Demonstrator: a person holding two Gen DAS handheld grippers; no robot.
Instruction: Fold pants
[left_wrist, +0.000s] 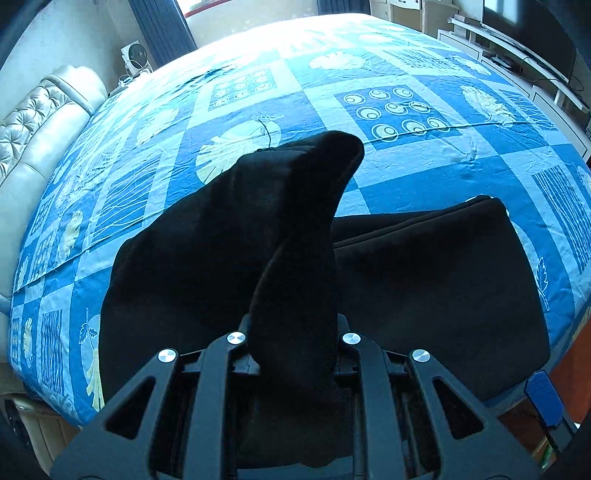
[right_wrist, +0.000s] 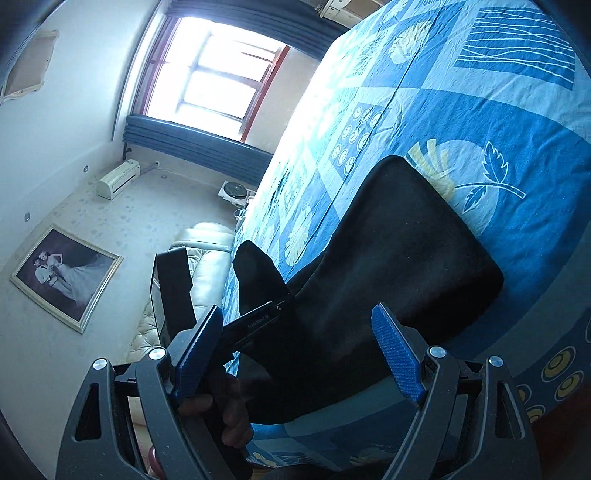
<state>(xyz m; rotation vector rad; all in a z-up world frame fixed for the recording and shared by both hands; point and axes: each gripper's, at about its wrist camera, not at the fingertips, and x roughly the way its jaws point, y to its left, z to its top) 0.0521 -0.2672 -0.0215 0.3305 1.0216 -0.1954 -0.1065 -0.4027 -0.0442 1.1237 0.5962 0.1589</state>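
Black pants (left_wrist: 424, 280) lie part-folded on the near part of a bed with a blue patterned sheet (left_wrist: 406, 173). My left gripper (left_wrist: 295, 332) is shut on a raised fold of the pants, and the cloth stands up out of its jaws and hides the fingertips. In the right wrist view the pants (right_wrist: 399, 251) run from the sheet (right_wrist: 480, 122) to the left gripper (right_wrist: 258, 321), which a hand (right_wrist: 225, 406) holds. My right gripper (right_wrist: 299, 354) is open just short of the pants, its blue pads (right_wrist: 397, 354) wide apart and touching nothing. One pad (left_wrist: 543, 398) shows in the left view's lower right.
A cream tufted headboard (left_wrist: 37, 122) borders the bed on the left, with a small fan (left_wrist: 135, 57) behind it. A white TV shelf (left_wrist: 517, 55) stands at the far right. A window (right_wrist: 218, 74), a wall unit (right_wrist: 118, 179) and a framed picture (right_wrist: 66, 277) are on the walls.
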